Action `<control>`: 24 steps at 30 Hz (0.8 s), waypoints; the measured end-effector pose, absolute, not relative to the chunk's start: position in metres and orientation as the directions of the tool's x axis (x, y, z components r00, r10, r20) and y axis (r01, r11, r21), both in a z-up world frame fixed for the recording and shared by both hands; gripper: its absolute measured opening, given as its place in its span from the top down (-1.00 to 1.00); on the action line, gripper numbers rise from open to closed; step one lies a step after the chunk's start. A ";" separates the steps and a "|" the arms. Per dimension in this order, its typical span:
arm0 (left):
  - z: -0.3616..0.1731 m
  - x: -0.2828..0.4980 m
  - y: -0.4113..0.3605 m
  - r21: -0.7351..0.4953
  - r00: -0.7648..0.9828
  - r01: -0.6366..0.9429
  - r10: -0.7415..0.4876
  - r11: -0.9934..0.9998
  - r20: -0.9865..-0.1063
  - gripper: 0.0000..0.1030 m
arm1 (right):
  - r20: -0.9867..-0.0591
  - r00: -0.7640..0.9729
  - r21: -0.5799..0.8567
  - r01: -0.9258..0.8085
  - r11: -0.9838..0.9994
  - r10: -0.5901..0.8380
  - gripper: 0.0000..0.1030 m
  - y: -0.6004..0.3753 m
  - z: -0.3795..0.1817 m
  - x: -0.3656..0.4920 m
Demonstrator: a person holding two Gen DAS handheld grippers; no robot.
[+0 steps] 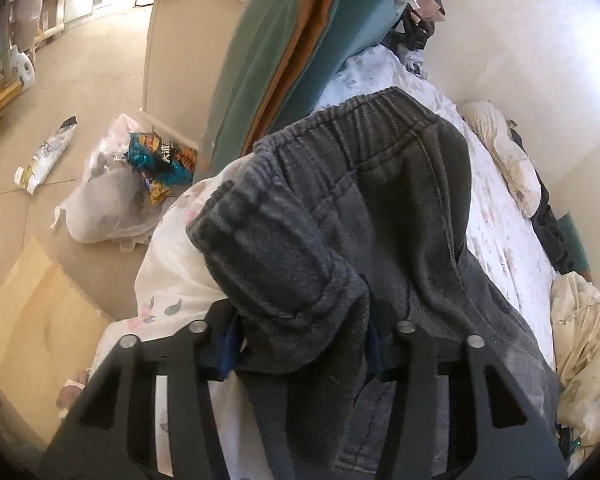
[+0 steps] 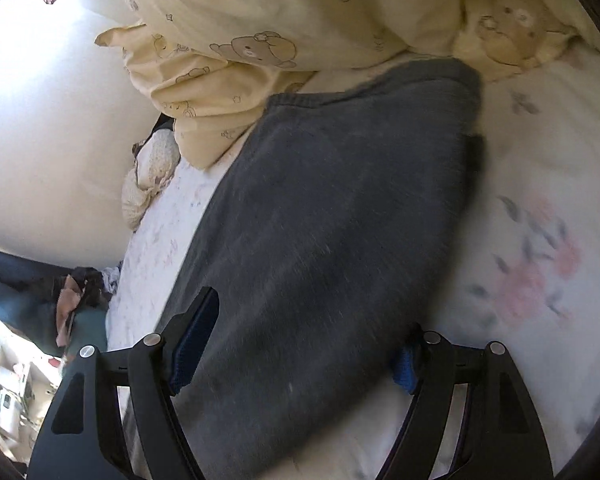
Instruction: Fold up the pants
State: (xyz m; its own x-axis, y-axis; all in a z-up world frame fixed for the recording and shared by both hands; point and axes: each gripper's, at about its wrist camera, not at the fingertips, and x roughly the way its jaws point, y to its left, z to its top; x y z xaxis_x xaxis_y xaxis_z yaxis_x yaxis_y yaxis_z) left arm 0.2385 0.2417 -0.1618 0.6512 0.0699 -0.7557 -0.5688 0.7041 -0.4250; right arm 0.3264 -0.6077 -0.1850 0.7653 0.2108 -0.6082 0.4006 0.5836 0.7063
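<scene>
Dark grey pants [image 1: 340,200] lie on a white floral bed sheet [image 1: 500,240]. In the left wrist view the elastic waistband [image 1: 364,108] points away and a bunched fold of waistband fabric sits between the fingers of my left gripper [image 1: 300,340], which is shut on it. In the right wrist view the pants' legs [image 2: 332,220] lie flat, reaching toward a yellow bear-print quilt [image 2: 260,40]. My right gripper [image 2: 300,344] is open, its blue-padded fingers [image 2: 192,344] straddling the pants leg.
The bed's edge is at the left, with a white plastic bag of snack wrappers [image 1: 112,196] on the floor. Green and orange fabric [image 1: 284,40] hangs at the bed's far end. A wall [image 2: 40,140] runs along the bed, with a small pillow [image 1: 508,160] beside it.
</scene>
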 end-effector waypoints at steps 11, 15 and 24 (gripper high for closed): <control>-0.130 0.238 0.234 -0.341 0.600 -0.587 0.111 0.734 -0.792 0.67 | -0.640 0.745 0.653 0.401 0.642 0.186 0.87 -0.599 -0.151 0.334; -0.114 0.234 0.240 -0.358 0.602 -0.574 0.082 0.736 -0.794 0.69 | -0.635 0.752 0.648 0.394 0.653 0.176 0.88 -0.593 -0.123 0.329; -0.100 0.252 0.242 -0.213 0.489 -0.504 0.074 0.837 -0.869 0.70 | -0.721 0.675 0.579 0.465 0.670 0.155 0.88 -0.589 -0.113 0.311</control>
State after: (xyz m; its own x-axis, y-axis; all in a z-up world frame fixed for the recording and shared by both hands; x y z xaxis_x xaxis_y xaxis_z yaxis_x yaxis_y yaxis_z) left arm 0.2525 0.2421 -0.1003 0.4894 0.0738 -0.8689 -0.5042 0.8370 -0.2128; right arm 0.3106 -0.5888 -0.1134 0.6749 0.1547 -0.7215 0.4650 0.6700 0.5787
